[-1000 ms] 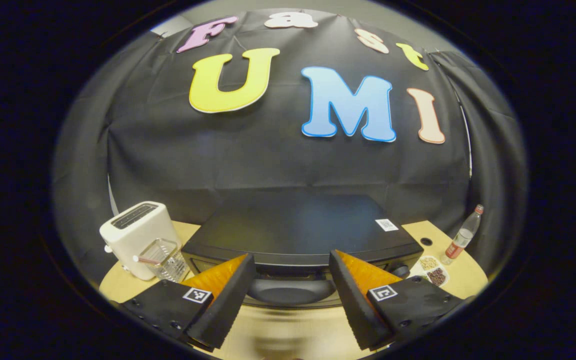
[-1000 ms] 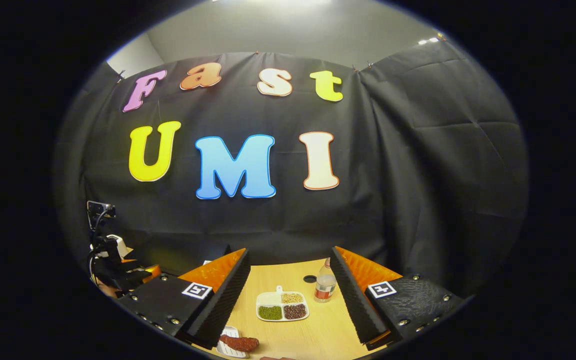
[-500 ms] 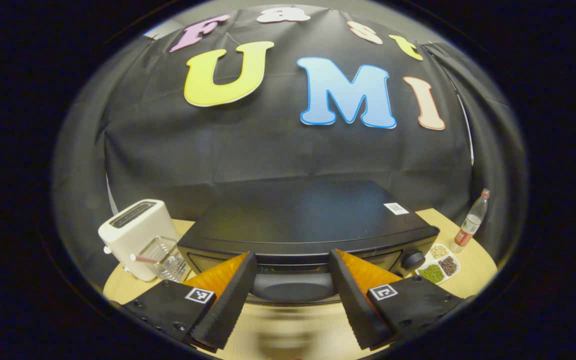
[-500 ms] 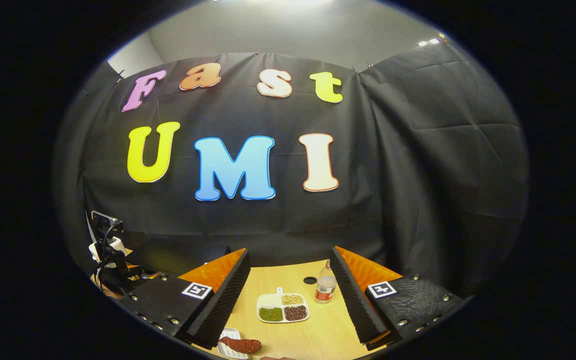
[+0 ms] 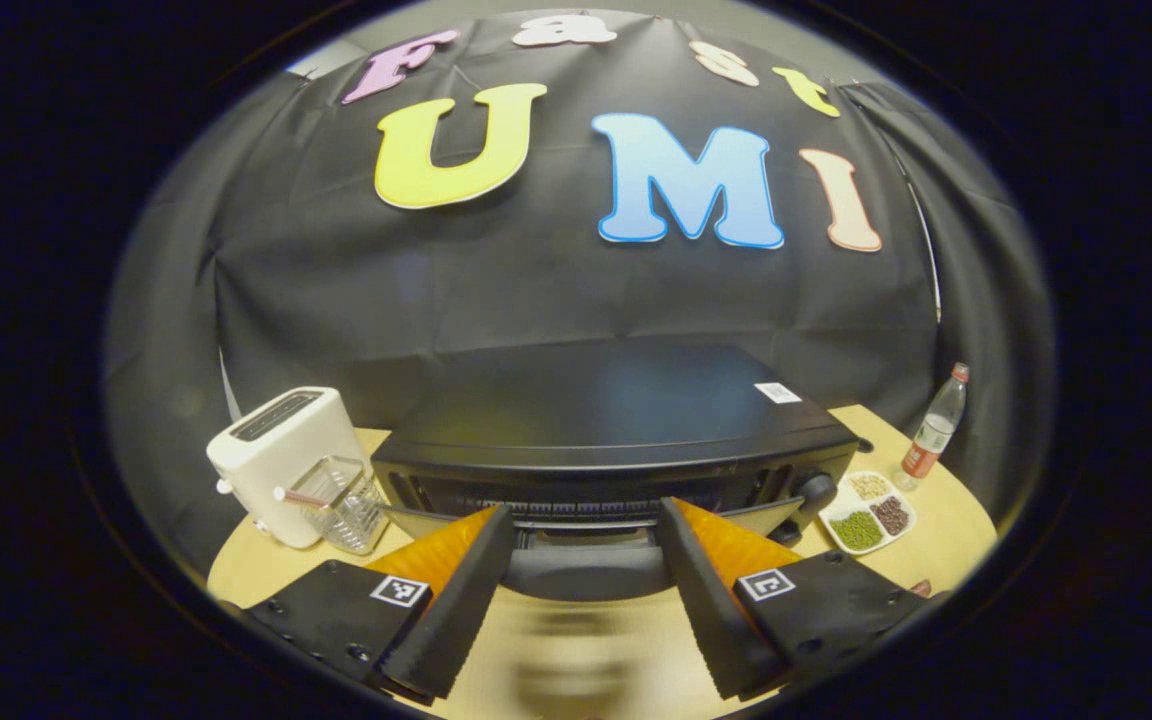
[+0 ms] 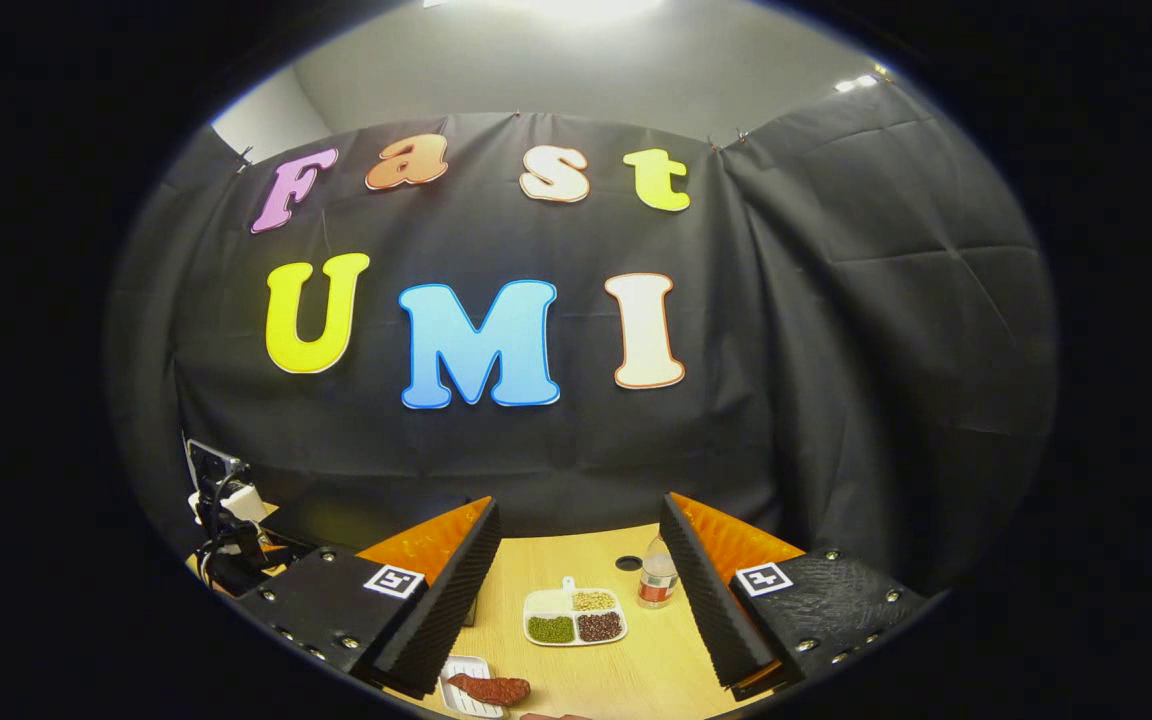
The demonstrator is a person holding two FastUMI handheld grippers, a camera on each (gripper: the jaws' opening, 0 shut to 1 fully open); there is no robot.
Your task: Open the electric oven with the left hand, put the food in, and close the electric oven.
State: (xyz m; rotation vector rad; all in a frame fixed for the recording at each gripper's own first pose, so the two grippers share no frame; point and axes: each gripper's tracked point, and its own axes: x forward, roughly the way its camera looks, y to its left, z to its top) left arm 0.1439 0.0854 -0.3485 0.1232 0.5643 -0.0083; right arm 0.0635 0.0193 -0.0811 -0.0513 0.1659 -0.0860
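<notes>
Oven [image 5: 616,420]: boxy, matte black | left tongs [image 5: 584,600] spread | right tongs [image 6: 576,605] spread, ridged pads

Oven [image 5: 606,415] top seen as smooth, faintly glossy black — table [image 6: 626,675] pale wood-look, matt; toaster [image 5: 281,455] smooth white plastic.

A staged recording booth dressed as a kitchen corner, not a real home. Black cloth [image 6: 836,330] hangs as the wall on all sides, pinned below a plain ceiling with a lamp [image 6: 586,8]. A light wooden surface [image 5: 936,520] carries household props: a black electric oven [image 5: 616,430], a white toaster [image 5: 281,460], a clear container [image 5: 341,505], a divided dish of beans [image 6: 574,618], a drinks bottle [image 5: 931,435]. At the left edge of the right gripper view stands what may be cabled camera gear [image 6: 216,500].
</notes>
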